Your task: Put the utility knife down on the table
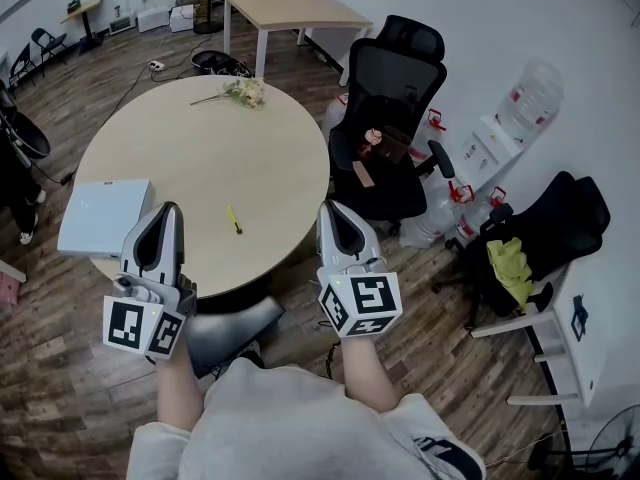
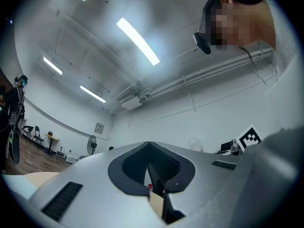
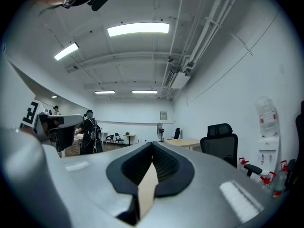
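The left gripper [image 1: 168, 210] and right gripper [image 1: 333, 210] are held tilted up at the table's [image 1: 200, 153] near edge, jaws pressed together on nothing. The knife [image 1: 234, 219] is seen lying flat between them. A box [image 1: 103, 215] sits left and a chair [image 1: 392, 138] right.

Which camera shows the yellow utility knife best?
The head view: the utility knife lies in plain sight on the round table. Both gripper views point up over the room and miss it.

The utility knife [image 1: 234, 219] is too small to show its blade.
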`<state>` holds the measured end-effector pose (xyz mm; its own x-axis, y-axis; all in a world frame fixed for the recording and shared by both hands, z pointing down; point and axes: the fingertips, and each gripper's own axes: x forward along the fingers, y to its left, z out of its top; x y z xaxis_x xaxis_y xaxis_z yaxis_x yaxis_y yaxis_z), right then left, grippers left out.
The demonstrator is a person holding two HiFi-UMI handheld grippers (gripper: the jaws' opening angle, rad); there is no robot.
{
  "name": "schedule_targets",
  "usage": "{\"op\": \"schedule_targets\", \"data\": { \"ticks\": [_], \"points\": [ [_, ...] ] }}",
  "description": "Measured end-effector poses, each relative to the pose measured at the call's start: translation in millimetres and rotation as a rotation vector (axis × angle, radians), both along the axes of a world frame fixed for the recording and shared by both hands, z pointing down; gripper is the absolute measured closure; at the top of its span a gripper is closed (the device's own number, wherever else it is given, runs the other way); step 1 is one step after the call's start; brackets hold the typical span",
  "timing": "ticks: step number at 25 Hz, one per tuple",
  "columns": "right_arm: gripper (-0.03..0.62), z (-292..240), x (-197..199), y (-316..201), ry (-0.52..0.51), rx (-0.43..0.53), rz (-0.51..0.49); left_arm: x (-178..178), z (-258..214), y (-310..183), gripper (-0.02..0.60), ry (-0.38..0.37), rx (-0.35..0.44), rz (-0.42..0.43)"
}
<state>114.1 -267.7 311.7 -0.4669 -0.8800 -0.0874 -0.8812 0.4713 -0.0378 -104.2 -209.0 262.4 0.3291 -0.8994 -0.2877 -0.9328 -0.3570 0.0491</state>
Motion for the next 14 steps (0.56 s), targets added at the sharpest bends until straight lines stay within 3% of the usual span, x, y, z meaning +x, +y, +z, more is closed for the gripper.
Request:
{"op": "schedule_targets", "data": {
  "ticks": [14],
  "points": [
    [0.583, -6.3, 9.6, 15.1, -0.011, 0.017, -0.001, 11.9, -2.3, 11.8, 0.574, -0.006, 0.005, 0.012]
  ]
}}
